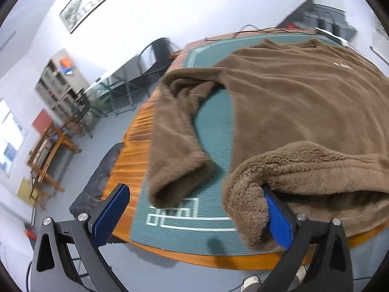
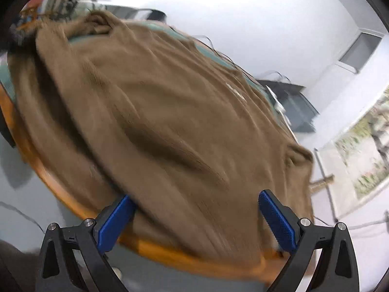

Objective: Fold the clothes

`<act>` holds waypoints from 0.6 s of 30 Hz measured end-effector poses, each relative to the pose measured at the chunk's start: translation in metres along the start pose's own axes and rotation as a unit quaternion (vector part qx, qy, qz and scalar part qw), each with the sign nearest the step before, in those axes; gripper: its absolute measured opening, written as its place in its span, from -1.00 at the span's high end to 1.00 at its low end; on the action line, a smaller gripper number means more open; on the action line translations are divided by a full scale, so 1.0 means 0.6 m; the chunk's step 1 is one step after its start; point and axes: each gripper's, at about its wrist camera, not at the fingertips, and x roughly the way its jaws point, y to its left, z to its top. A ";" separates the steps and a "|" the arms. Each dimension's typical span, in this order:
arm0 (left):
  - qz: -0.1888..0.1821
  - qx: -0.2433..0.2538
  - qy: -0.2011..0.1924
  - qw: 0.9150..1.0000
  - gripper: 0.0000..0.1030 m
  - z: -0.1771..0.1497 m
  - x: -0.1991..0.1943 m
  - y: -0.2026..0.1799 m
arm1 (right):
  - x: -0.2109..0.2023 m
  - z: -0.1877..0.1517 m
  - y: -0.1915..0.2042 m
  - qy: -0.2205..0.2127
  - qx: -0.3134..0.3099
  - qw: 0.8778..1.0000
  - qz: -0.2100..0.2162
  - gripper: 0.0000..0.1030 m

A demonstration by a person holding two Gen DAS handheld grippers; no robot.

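Observation:
A brown fleece sweater (image 1: 291, 102) lies spread on a green mat (image 1: 214, 126) on an orange wooden table (image 1: 136, 141). Its left sleeve (image 1: 175, 141) runs toward me, cuff near the mat's white pattern. The near hem corner (image 1: 287, 170) is curled over, and the right finger (image 1: 279, 219) of my left gripper (image 1: 194, 216) sits under that curl. The left gripper is open, with bare mat between its fingers. In the blurred right wrist view the sweater (image 2: 158, 112) fills the table and my right gripper (image 2: 197, 221) stands open over its near hem at the table edge.
A dark seat (image 1: 97, 180) stands against the table's left side. Wooden chairs (image 1: 48, 150), a shelf unit (image 1: 60, 80) and a glass table (image 1: 116, 82) stand beyond on the left. Cables (image 1: 255, 30) and dark equipment (image 1: 323, 14) are at the far edge. A person's shoe (image 1: 251, 281) shows below.

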 end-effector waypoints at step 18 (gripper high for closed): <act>-0.011 -0.001 0.019 1.000 -1.00 0.003 -0.005 0.000 | -0.044 -0.028 -0.037 -0.051 0.024 0.998 0.001 -0.99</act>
